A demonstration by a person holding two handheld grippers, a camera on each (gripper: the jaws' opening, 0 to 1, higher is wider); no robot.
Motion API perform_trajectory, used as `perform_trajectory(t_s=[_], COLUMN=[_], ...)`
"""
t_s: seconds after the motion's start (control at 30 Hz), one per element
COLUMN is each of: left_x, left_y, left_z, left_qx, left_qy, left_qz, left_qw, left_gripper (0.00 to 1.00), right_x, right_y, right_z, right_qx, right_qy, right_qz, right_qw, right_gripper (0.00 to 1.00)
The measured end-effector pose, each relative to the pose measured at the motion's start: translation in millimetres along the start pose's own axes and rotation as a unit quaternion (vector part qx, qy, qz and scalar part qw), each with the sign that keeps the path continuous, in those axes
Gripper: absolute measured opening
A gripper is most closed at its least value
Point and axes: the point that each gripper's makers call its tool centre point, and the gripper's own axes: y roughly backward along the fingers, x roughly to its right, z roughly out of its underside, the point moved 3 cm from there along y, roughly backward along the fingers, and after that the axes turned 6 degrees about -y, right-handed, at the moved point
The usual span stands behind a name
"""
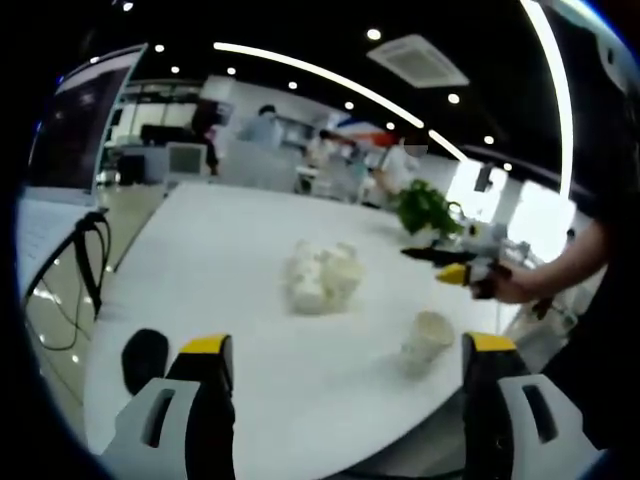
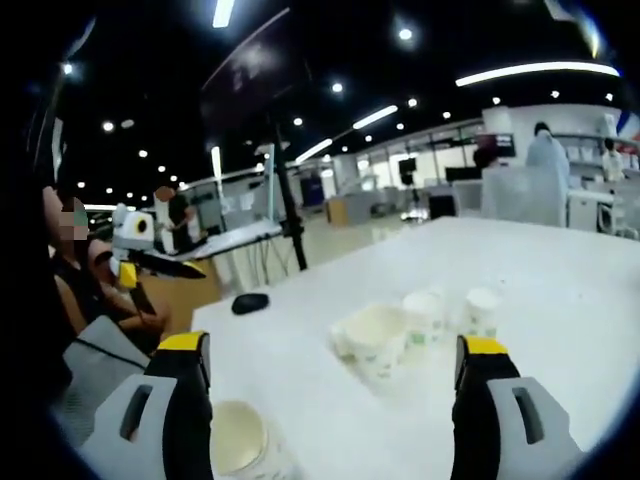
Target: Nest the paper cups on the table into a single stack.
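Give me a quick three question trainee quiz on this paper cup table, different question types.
1. True or false: the left tongs grip a cup.
2. In the right gripper view, the dark object on the white table lies: A) beyond the cup cluster, B) inside a cup.
3. Fill in: the lone cup nearest the left tongs lies on its ____.

Key: 1 false; 2 A; 3 side.

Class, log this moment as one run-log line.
left gripper: open | right gripper: open | paper cups: loose, unstacked | table
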Motion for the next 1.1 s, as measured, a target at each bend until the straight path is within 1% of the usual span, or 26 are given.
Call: perform_trajectory(t_s=[0.37, 0.47, 0.63, 0.73, 0.87, 1.0, 1.1], left_x=[-1.4, -0.7, -2.7, -4.8, -6.9, -7.1, -7.1], left_y=[-0.6, -0.7, -0.2, 0.4, 0.8, -0.3, -1.1], left_z=[0.9, 2.0, 3.1, 1.3, 0.4, -0.2, 0.2], left_qx=[-0.002, -0.003, -0.006, -0.008, -0.009, -0.009, -0.011], left_qy=[0.003, 0.003, 0.002, 0.005, 0.003, 0.003, 0.001], left_qz=[0.0, 0.002, 0.004, 0.002, 0.001, 0.001, 0.002], left_qw=[1.0, 1.0, 1.0, 1.0, 1.0, 1.0, 0.9999], left_gripper=[0.95, 0.95, 0.95, 0.95, 0.95, 0.95, 0.95], right_x=[10.7, 16.0, 20.5, 21.9, 24.7, 30.6, 32.0], right_y=[-13.8, -21.4, -35.0, -41.8, -49.2, -58.8, -63.7], right_z=[-0.4, 0.8, 2.5, 0.9, 0.1, 3.9, 10.0], right_qx=[-0.003, -0.006, -0.022, -0.025, -0.026, -0.033, -0.046], right_qy=[0.002, 0.004, 0.018, 0.018, 0.018, 0.016, 0.023], right_qz=[0.005, 0.006, 0.0, -0.002, -0.004, -0.001, -0.003], right_qw=[1.0, 1.0, 0.9996, 0.9995, 0.9995, 0.9993, 0.9987], right_gripper=[0.98, 0.97, 0.93, 0.93, 0.89, 0.87, 0.83])
